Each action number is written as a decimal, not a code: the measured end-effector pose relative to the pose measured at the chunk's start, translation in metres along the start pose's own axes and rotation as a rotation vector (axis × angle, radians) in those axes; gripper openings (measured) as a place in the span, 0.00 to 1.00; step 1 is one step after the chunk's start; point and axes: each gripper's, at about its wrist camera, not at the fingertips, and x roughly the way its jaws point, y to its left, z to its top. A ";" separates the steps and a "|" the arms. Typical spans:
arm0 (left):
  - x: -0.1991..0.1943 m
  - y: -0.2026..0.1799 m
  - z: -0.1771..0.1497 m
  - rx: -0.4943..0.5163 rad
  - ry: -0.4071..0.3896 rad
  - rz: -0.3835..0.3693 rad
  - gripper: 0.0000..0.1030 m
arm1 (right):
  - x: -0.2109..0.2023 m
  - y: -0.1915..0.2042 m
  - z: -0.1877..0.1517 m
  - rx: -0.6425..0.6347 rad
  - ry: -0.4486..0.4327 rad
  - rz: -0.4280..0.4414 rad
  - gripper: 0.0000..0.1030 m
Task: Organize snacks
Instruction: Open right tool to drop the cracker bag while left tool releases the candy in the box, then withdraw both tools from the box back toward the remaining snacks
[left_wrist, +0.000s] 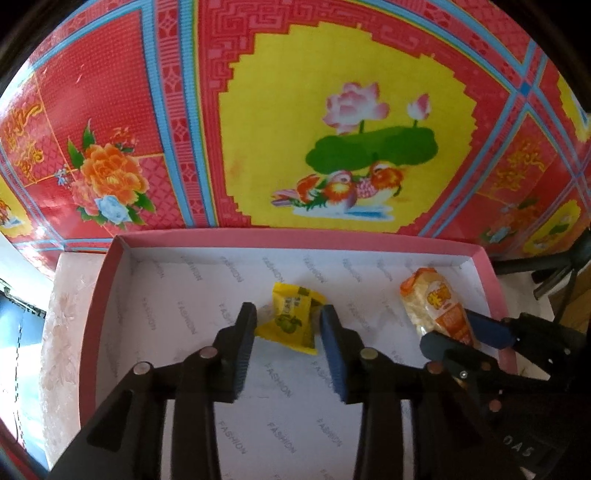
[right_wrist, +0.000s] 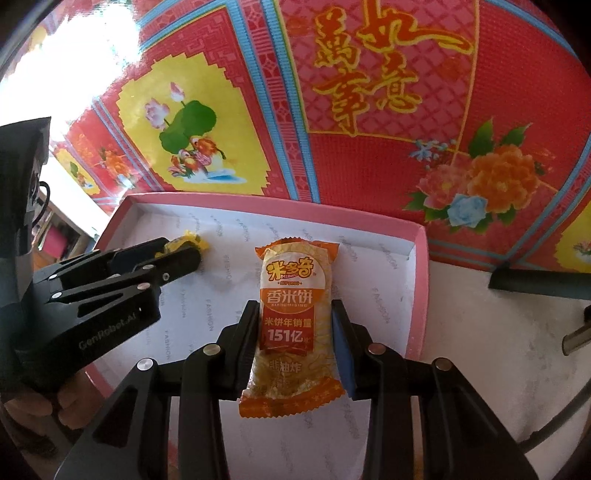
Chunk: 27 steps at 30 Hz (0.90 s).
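The left hand-held gripper (left_wrist: 288, 314) stands with its jaws apart around the yellow candy packet (left_wrist: 293, 319), which lies on the floor of the pink-rimmed box (left_wrist: 288, 236); in the left wrist view a slim gap shows on either side of the wrapper, so the pads do not appear to press it. The right hand-held gripper (right_wrist: 295, 314) is clamped on the orange rice cracker packet (right_wrist: 293, 317), its pads pressing the packet's sides at mid-length, with the packet's far end over the box's right half, near its right wall.

By my judgement the task is early to midway: one snack sits released inside the box, left of the cracker packet, and the cracker packet has reached the box but is not yet let go. No other snacks show in either view, so what remains beyond that I cannot tell.

The right wrist view alone shows the cracker packet's printed face and the person's fingers (right_wrist: 70, 402) under the left tool. The left wrist view alone shows the gaps beside the candy and the box's left wall against the pale worktop (left_wrist: 70, 325).
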 end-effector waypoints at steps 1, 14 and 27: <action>0.000 -0.001 0.000 0.001 0.002 0.006 0.41 | 0.001 0.000 0.000 0.000 -0.001 -0.003 0.37; -0.047 -0.011 -0.006 -0.023 -0.018 -0.008 0.42 | -0.030 -0.005 0.000 -0.008 -0.055 0.031 0.50; -0.108 -0.018 -0.041 -0.051 -0.033 -0.010 0.42 | -0.070 0.000 -0.031 -0.052 -0.062 0.031 0.50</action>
